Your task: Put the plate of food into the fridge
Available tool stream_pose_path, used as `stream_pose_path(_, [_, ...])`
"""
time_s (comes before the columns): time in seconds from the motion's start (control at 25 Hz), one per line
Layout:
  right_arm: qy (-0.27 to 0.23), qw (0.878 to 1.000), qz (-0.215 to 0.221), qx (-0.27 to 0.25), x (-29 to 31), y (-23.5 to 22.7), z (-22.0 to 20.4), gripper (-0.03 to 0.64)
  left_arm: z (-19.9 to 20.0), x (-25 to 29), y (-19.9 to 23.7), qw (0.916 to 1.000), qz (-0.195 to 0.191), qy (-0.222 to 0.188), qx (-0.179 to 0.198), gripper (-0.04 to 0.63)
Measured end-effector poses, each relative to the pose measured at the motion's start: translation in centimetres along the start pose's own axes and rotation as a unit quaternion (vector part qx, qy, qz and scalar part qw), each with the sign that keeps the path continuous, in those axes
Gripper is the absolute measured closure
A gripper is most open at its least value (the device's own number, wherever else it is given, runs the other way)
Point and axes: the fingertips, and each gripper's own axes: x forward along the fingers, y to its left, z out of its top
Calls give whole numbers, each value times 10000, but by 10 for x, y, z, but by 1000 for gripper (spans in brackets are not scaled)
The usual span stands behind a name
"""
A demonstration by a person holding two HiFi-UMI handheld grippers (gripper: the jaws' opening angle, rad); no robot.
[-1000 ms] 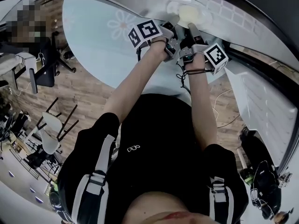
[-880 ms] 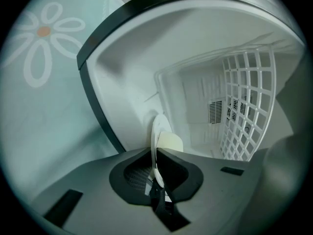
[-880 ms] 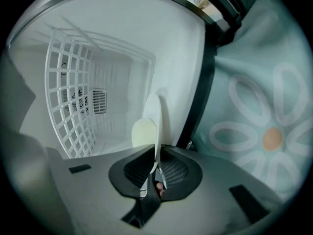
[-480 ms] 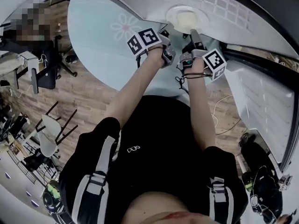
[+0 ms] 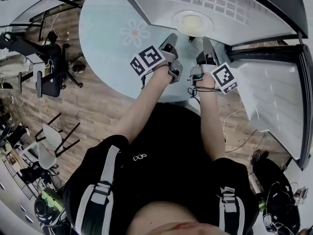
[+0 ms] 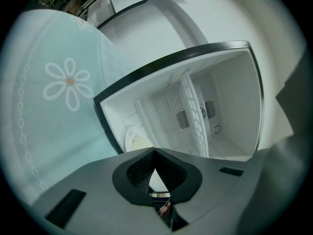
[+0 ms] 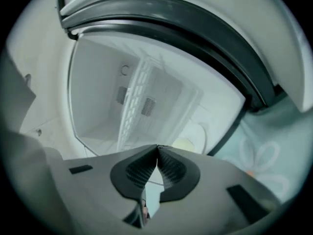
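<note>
- Table [image 5: 110,33], cloth with flower print: stands left of the fridge.
- Left gripper [image 5: 172,37]: jaws pressed together with nothing between them. It hangs just outside the fridge [image 5: 244,23] opening, probably because its load is already set down.
- Plate of food [image 5: 192,21]: inside the fridge compartment near the front edge, apart from both grippers.
- Right gripper [image 5: 206,44]: jaws have just been closing, tips now meet, empty.
- Fridge door [image 5: 274,92]: open at the right, judged the step left to do.

No legible words or numbers, black-and-white square code markers on the cubes of the left claw [image 5: 171,37] and right claw [image 5: 205,42], small white outline logo [image 5: 139,156] on the black shirt [image 5: 166,146], unreadable
</note>
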Motion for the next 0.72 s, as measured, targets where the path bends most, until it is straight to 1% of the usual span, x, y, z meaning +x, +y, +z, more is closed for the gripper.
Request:
stream_pose_path(0.08, [-16,9987,329,-396,-4,26,5,611,2,-9,-20,9994,-224,-107,222,595])
stream_pose_path(0.16, [-61,9954,557,-774,-14,49,10,612,0,-20,-41,9976,-458,-196,472,595])
stream_pose_path(0.28, [-127,9881,763,-1326,-44,71,11,612,-12,-42,-68,9924,-771,-315,910,595])
stream_pose_path(0.36, [-126,9806,905,-1734,-65,84,9,612,-22,-60,-82,9872,-961,-406,1206,595])
stream_pose_path(0.44, [-160,9690,1106,-2205,-79,102,12,612,-29,-73,-99,9783,-1199,-520,1605,595])
stream_pose_path(0.56, [-132,9466,1304,-2945,-91,124,11,612,-34,-89,-121,9608,-1411,-704,2279,595])
stream_pose_path(0.64, [-37,9266,1324,-3519,-92,135,5,612,-32,-95,-129,9495,-1430,-802,2677,595])
stream_pose_path(0.72, [57,9059,1322,-4024,-96,143,-4,612,-32,-103,-133,9383,-1360,-852,3062,595])
